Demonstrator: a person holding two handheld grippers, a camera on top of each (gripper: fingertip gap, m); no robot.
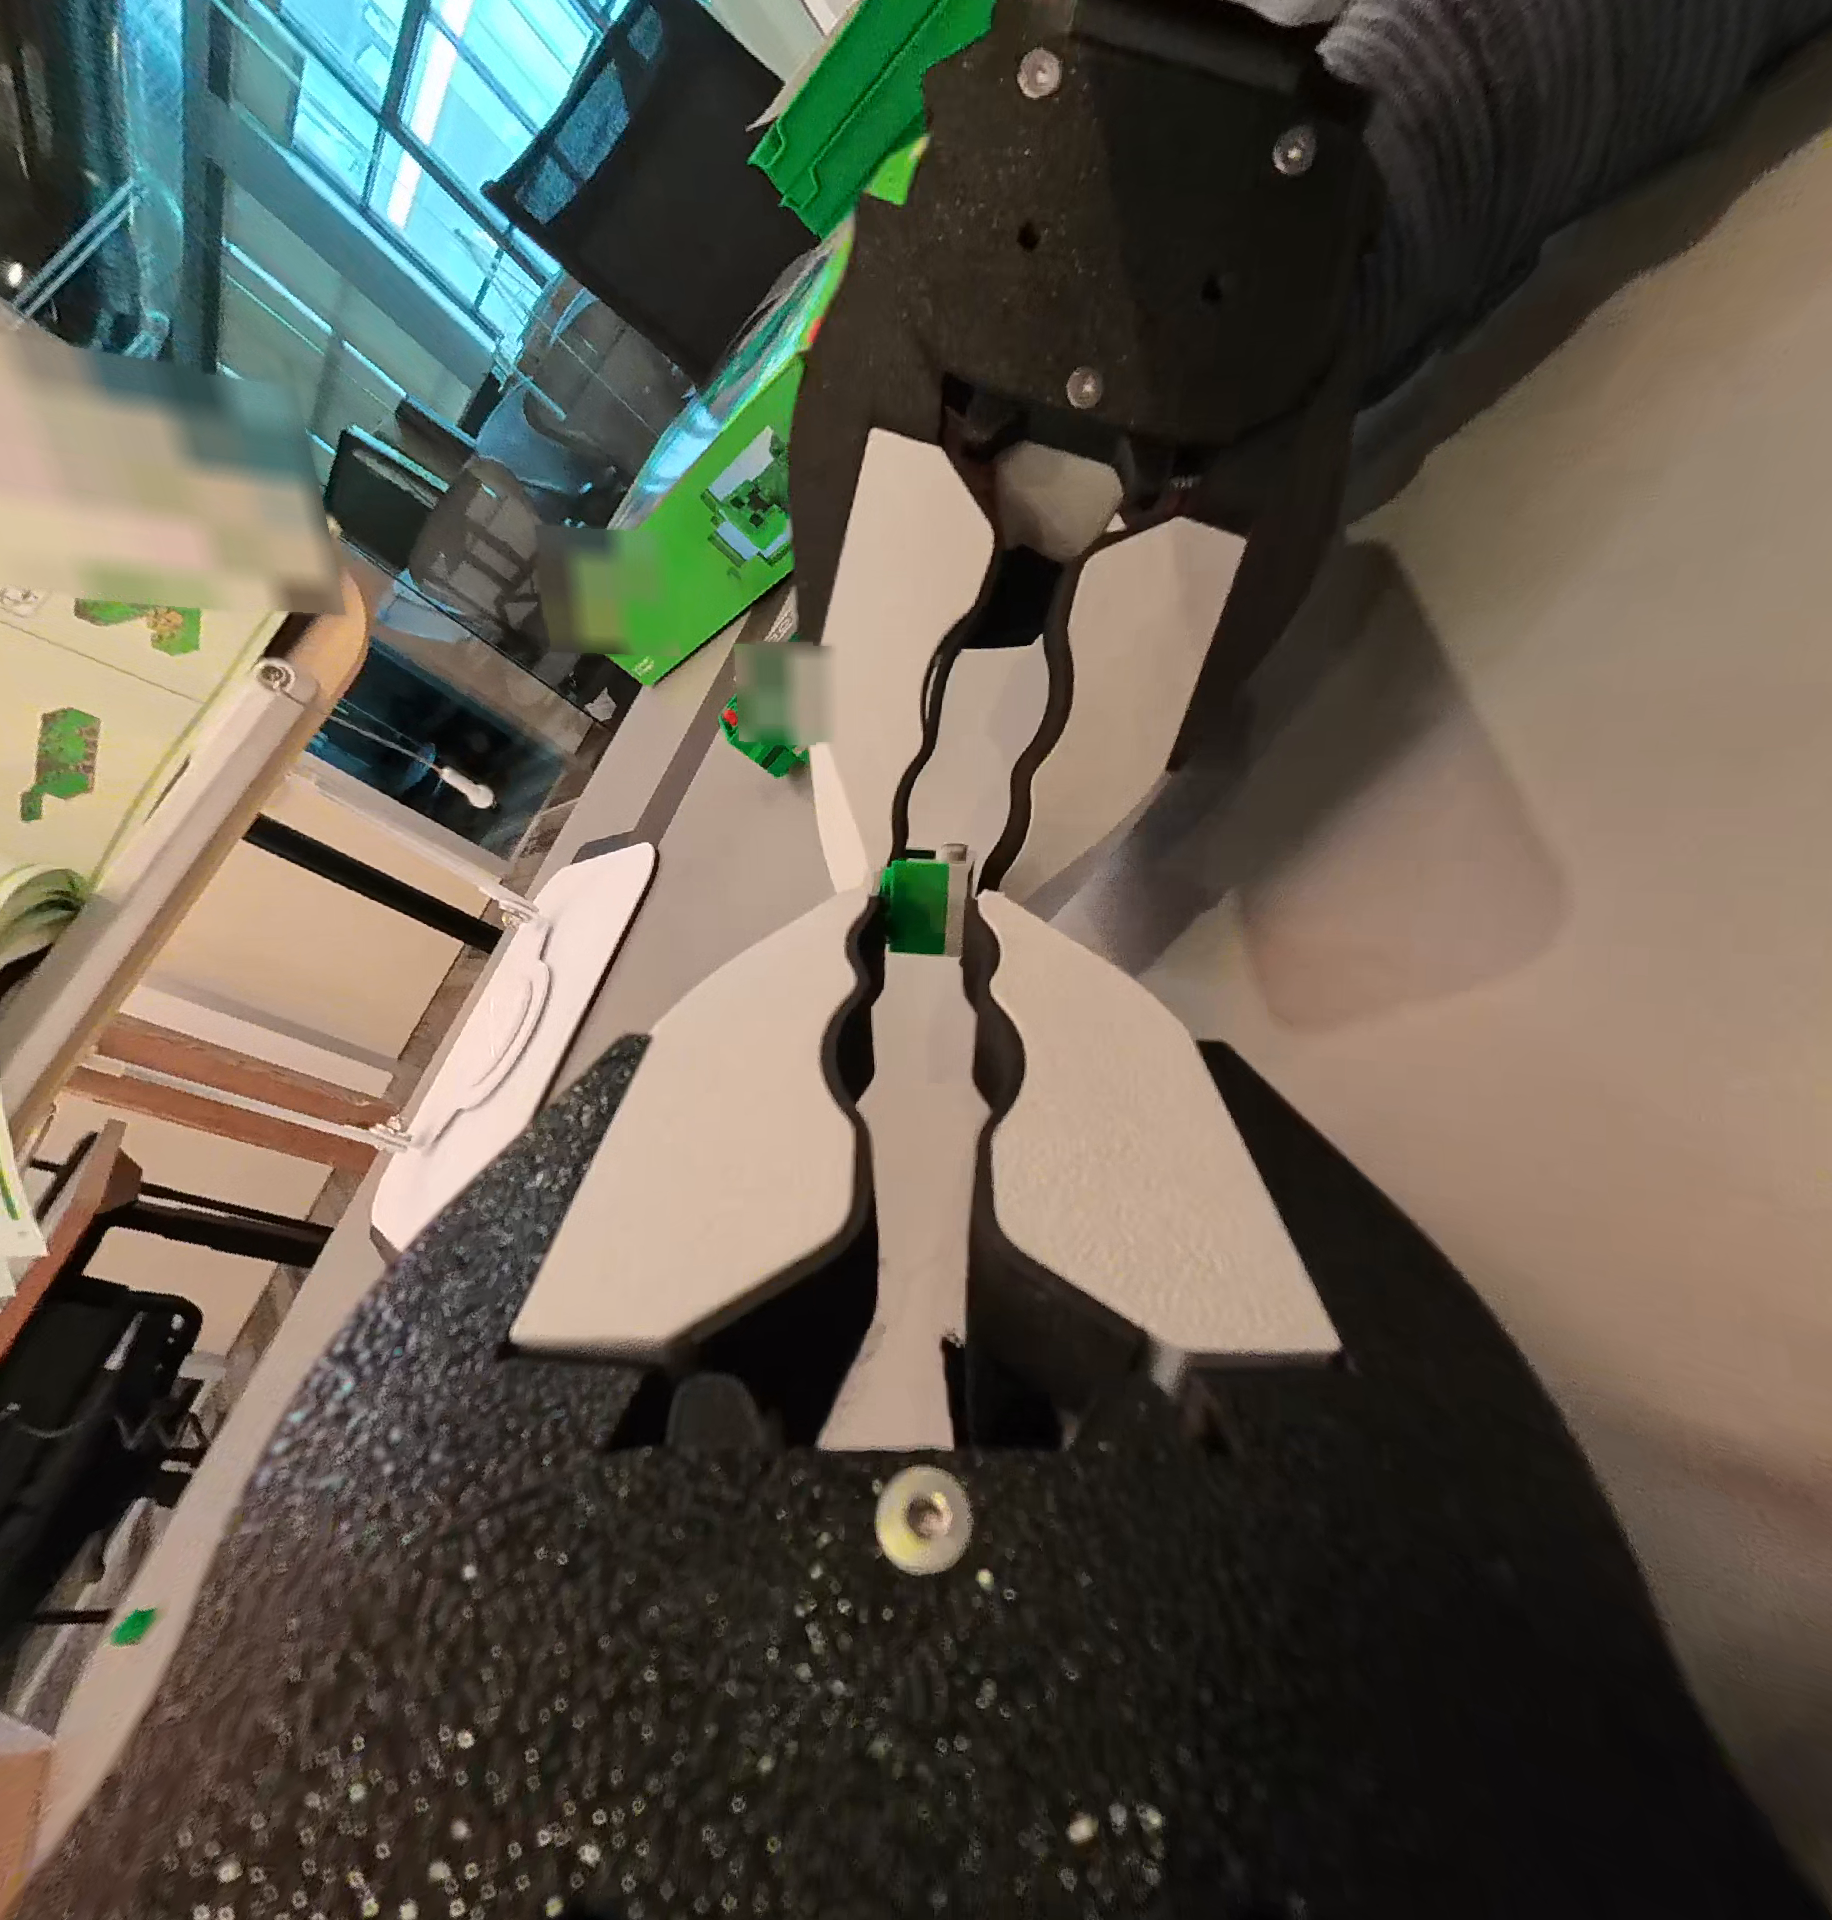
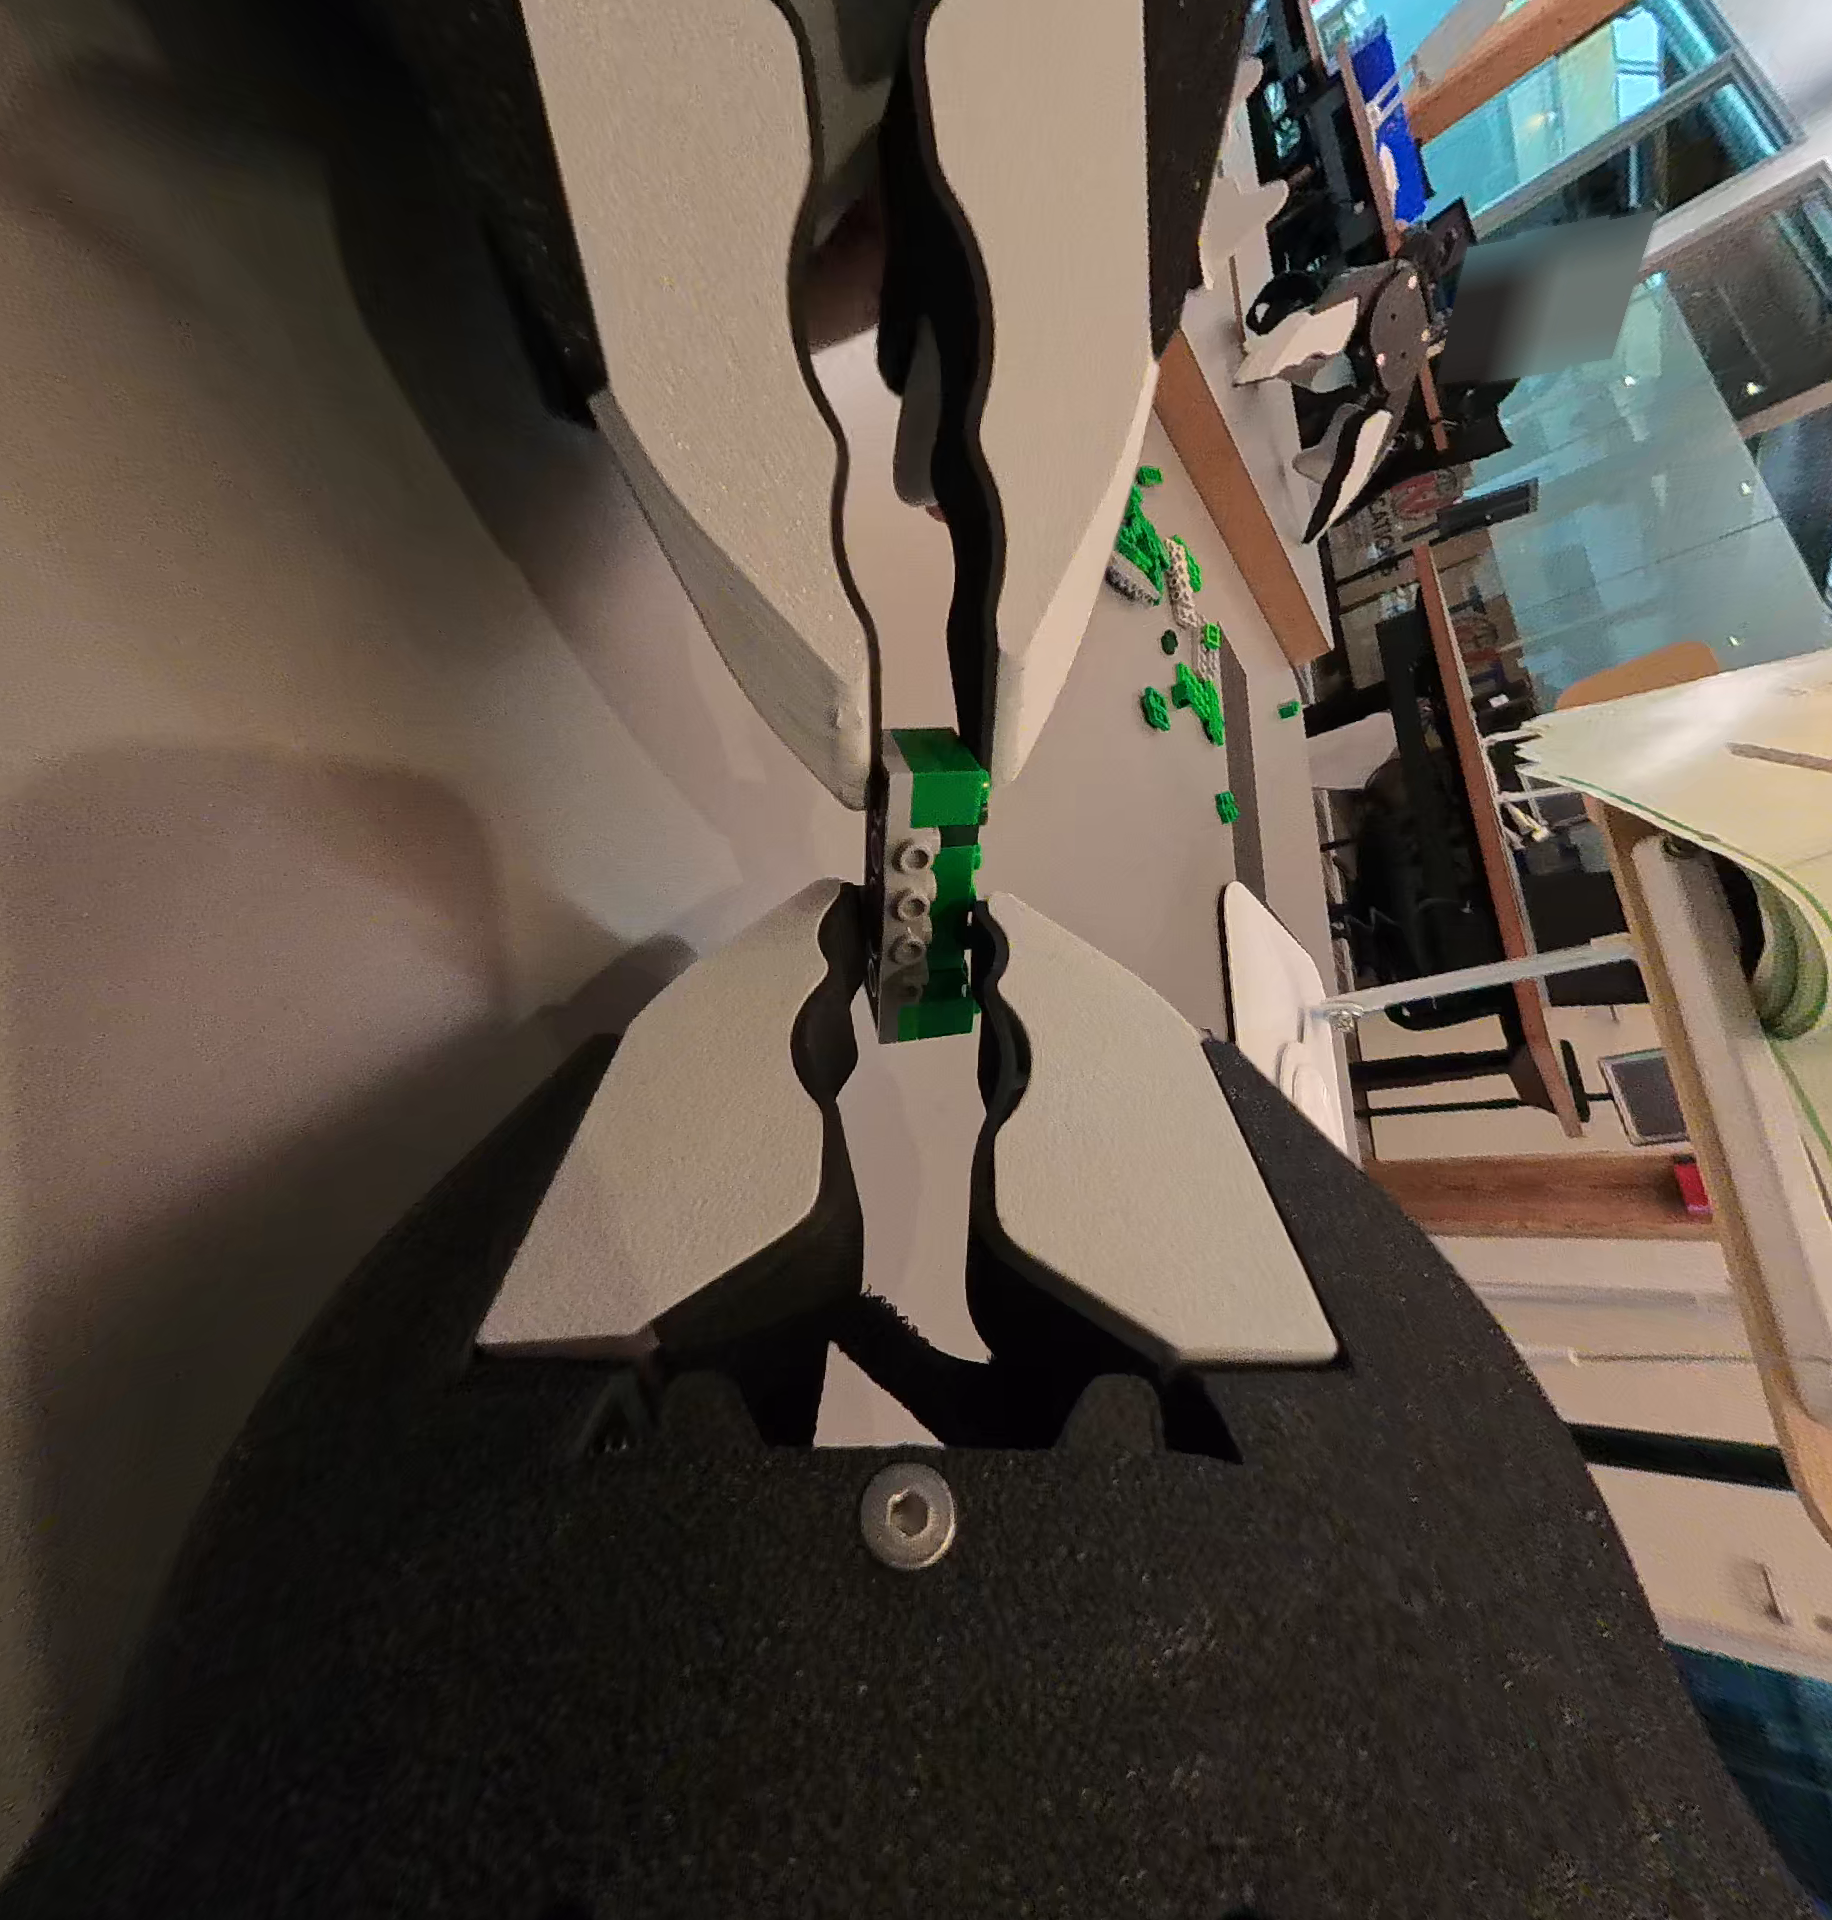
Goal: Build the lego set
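A small green and grey lego assembly is held in the air between both grippers, above the white table. In the left wrist view my left gripper comes from below and is shut on one end of it. The right gripper comes from above and meets it tip to tip. In the right wrist view the assembly shows a grey strip of studs beside stacked green bricks. My right gripper is shut on its lower end and the left gripper clamps its upper end.
Several loose green and grey lego pieces lie on the table further off. A green lego box stands at the table's far side. An open instruction booklet rests on a stand. A white plate sits at the table edge. A grey sleeve is behind the right gripper.
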